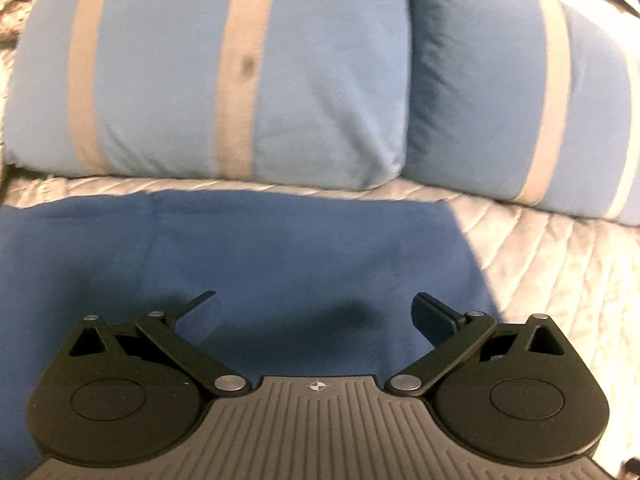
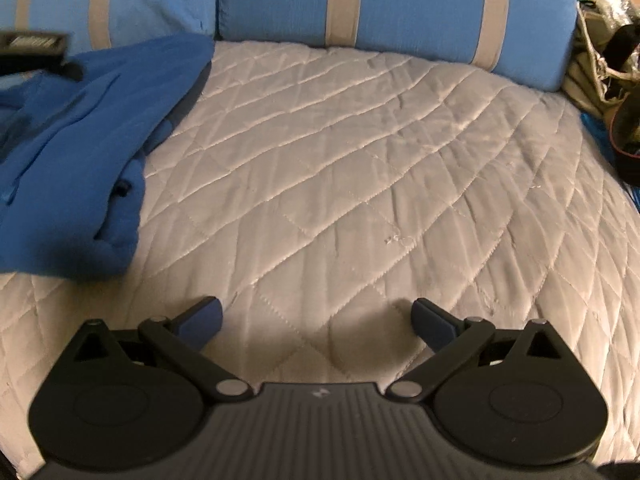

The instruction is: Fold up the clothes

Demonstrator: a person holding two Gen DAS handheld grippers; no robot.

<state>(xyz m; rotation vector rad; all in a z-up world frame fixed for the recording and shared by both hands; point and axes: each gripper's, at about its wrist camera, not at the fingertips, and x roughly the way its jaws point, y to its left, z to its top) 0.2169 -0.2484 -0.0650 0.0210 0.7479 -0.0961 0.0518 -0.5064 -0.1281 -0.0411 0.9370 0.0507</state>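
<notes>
Quilted bed, striped pillows behind; blue garment flat; both jaws released.

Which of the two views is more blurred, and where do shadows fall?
Left wrist view: softer, the striped light-blue pillows smeared; a shadow lies on the dark blue garment. Right wrist view: sharper; shadow on the grey quilted cover near the fingers.

Each gripper: black linkages, silver rivets, blue pads, ribbed grey body.
</notes>
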